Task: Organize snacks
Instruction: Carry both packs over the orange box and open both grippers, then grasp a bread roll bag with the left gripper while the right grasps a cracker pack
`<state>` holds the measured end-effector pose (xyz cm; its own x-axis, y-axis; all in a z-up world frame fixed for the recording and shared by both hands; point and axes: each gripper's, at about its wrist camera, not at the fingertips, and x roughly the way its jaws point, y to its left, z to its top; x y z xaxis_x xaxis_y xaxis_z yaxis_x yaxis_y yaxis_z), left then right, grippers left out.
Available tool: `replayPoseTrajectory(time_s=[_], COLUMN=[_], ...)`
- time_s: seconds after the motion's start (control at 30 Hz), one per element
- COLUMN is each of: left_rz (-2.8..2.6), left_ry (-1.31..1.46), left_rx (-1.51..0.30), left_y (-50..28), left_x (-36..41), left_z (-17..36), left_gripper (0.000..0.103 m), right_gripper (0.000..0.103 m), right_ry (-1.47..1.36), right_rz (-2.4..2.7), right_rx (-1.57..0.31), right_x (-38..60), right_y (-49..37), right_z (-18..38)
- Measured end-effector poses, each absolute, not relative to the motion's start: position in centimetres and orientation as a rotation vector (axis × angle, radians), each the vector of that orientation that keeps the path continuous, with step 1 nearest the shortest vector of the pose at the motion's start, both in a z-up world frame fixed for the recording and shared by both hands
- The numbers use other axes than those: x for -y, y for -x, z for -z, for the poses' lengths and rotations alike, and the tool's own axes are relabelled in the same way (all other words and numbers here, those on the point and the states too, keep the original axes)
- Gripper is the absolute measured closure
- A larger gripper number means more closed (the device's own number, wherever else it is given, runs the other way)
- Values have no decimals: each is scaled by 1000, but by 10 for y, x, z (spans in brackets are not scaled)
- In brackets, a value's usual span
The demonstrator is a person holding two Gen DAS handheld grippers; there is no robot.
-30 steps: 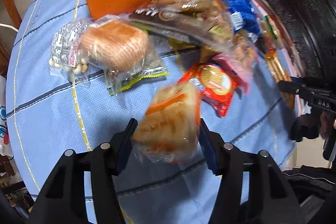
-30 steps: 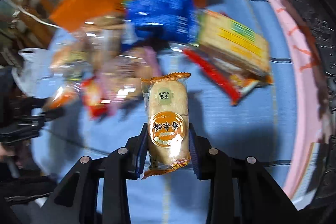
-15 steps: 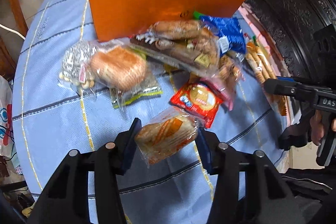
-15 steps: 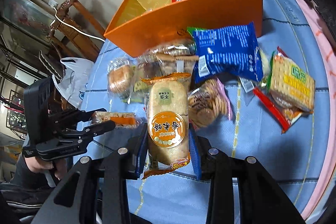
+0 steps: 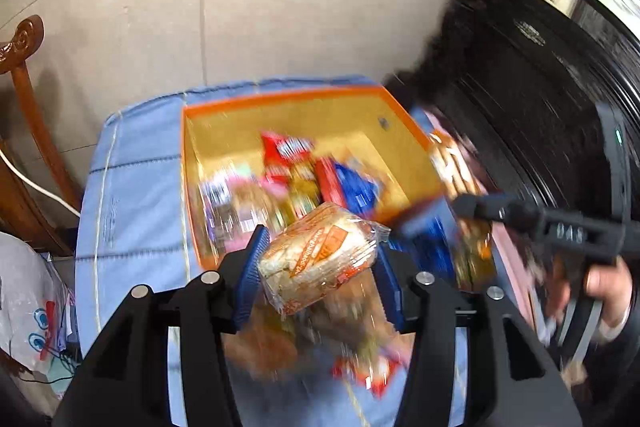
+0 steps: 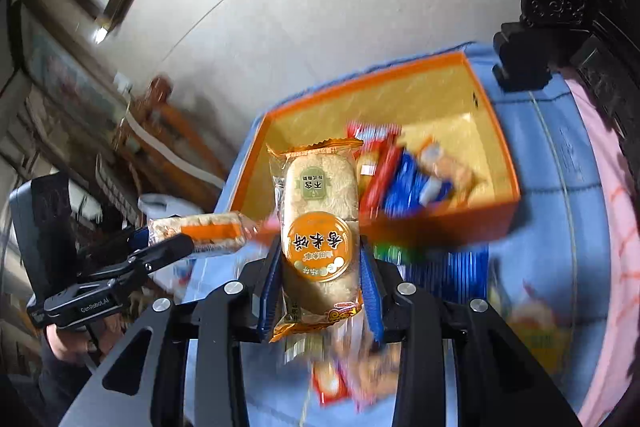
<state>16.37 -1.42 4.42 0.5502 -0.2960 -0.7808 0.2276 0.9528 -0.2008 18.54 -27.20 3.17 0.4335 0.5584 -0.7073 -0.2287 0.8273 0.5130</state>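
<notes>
In the left wrist view, a wooden chair (image 5: 24, 67) stands at the far left edge and a white plastic bag (image 5: 28, 291) lies below it. The blue checked cloth of the tabletop (image 5: 132, 195) fills the middle, and on it sits the orange box (image 5: 192, 187), open at the top and partly filled with blurred snack packets (image 5: 296, 171). At lower centre the left hand-held gripper (image 5: 318, 267) pinches a clear-wrapped cake (image 5: 320, 259) between its blue pads, the packet lying in front of the box's near wall. At the right edge the right hand-held gripper (image 5: 472, 207) reaches in, held by a hand (image 5: 604, 279).

In the right wrist view, the left hand-held gripper (image 6: 192, 231) shows at mid left, clamping the same cake (image 6: 204, 227) (seen side-on). At centre the right hand-held gripper (image 6: 320, 267) is pressed on an orange-labelled rice cracker packet (image 6: 320, 223), upright, overlapping the orange box (image 6: 496, 223) behind it. Pink cloth (image 6: 616, 227) borders the right.
</notes>
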Motion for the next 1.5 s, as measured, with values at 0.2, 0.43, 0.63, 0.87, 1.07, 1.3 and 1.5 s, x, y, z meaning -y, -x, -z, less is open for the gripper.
replayPoseTrajectory(time_s=[0.2,0.43,0.63,0.87,1.07,1.3,1.5], left_rz=[221,48,49,16,-36,-149,-173], left_ry=[150,28,8,69,333,482,454], left_rx=[-998,-993,-986,-1129,-1310,-1390,-1435], left_y=[-231,-227,-188,-131,-103,-108,-129], left_x=[20,18,-9,-45,-58,-55,-39], left_z=[-9,10,6,48,101,122,144], left_gripper=[53,8,8,7,7,7,6], right_gripper=[65,14,9,4,4,4,4], right_ry=[-390,-446,-390,-280,-325,-282,-270], right_rz=[-441,-350,-317,-289,-264,-238,-162], right_rx=[-1061,-1077,-1016,-1072,-1148,-1124,-1150], right_x=[250,256,274,291,302,310,331], right_y=[-236,-235,-196,-134,-96,-60,-40], right_z=[2,24,15,32,47,44,53])
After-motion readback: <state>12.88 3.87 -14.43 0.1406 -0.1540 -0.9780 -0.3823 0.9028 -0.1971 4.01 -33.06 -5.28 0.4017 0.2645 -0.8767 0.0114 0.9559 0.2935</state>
